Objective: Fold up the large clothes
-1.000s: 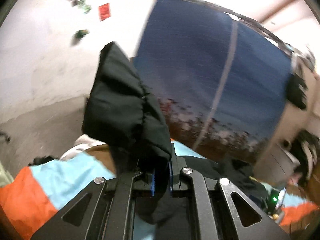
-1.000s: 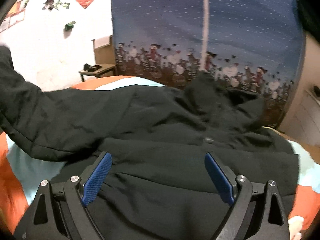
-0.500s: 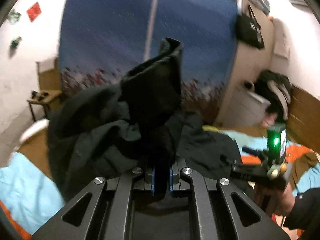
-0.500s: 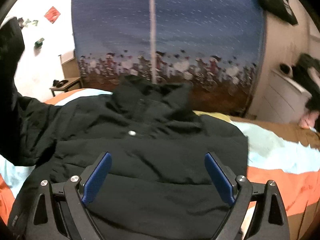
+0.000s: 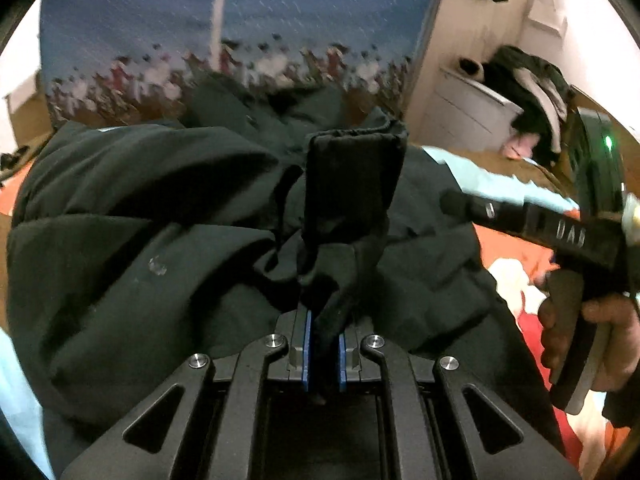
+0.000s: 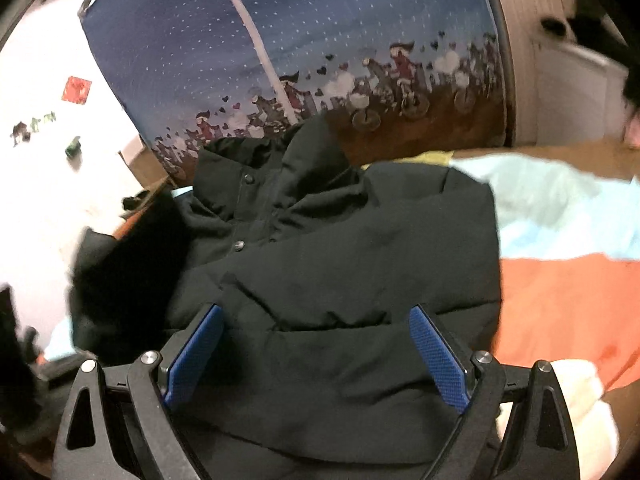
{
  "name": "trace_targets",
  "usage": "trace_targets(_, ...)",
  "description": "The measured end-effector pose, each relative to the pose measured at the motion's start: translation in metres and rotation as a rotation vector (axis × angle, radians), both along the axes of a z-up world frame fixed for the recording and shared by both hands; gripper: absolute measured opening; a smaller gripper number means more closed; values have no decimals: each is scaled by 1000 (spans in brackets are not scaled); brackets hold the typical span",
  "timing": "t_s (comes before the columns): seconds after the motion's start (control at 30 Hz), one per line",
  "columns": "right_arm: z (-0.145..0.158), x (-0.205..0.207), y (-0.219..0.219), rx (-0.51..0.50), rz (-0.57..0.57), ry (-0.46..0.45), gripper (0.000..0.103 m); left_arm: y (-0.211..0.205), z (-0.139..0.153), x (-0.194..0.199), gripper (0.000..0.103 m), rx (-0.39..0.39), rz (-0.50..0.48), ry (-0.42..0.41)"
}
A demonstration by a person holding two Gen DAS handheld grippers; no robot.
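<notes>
On a bed [image 6: 568, 300] with an orange and pale blue cover, a black padded jacket [image 6: 360, 264] lies flat, collar toward a blue patterned curtain [image 6: 320, 40]. The left claw [image 5: 322, 354] is clamped on the sleeve cuff [image 5: 352, 184], held above the jacket's chest, its length running from claw toward collar. The right claw [image 6: 316, 360] hovers wide open and empty over the hem, farther from the cuff.

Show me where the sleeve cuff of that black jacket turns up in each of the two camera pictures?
Left wrist view: the cuff stands upright at centre, pinched in the left gripper.
Right wrist view: not clearly in it; only a dark blur at the left edge.
Shared landmark: the blue curtain behind the black jacket.
</notes>
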State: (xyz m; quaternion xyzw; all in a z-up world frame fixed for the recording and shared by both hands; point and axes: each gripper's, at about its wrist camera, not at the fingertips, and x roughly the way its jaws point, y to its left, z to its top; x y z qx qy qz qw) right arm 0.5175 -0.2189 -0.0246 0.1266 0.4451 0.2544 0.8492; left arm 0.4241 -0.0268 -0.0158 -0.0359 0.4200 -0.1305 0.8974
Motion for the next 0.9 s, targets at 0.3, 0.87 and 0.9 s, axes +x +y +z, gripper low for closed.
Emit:
trace_targets(0.3,-27,12,-32,299,-85,203,94,-14,-17,-16,47,-92,-88,65)
trace_targets(0.87,-56,-2,0,123,25,329,51,60,15,-87,69,-69,106,25)
trace_targets(0.9,-53,-5,5,68,36,311,43,74,19,-92,69,-47,159,4)
